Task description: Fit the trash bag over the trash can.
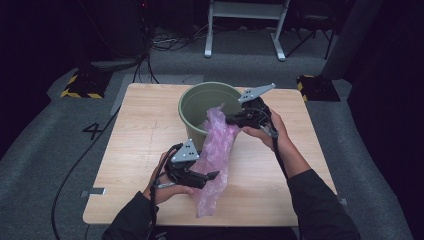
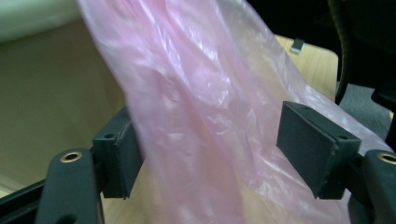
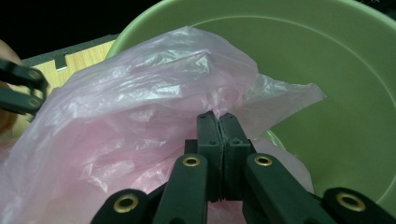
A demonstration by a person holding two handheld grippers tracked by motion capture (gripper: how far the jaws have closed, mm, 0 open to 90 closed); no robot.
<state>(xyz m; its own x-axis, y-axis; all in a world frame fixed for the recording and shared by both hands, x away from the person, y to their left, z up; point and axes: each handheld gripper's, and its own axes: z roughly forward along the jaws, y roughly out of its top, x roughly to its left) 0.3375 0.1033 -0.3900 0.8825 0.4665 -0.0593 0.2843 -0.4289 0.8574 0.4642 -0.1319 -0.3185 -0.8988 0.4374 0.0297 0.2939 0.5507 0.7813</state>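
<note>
At the bucket (image 1: 210, 107) rim, my right gripper (image 3: 219, 122) has its jaws pinched on the bag's (image 1: 215, 155) top edge. Bag runs long from rim down across the table (image 1: 135, 140) toward me. My left gripper (image 2: 224, 154) jaws stand apart, straddling its lower part, pads not pressing; left is nearer that loose end.

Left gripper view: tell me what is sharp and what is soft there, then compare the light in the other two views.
Left gripper view: the tool's pads are crisp, the pink bag soft with white glare. Right gripper view: the bag and green bucket are evenly lit and sharp. High view: the table is bright, the floor around it dim.
</note>
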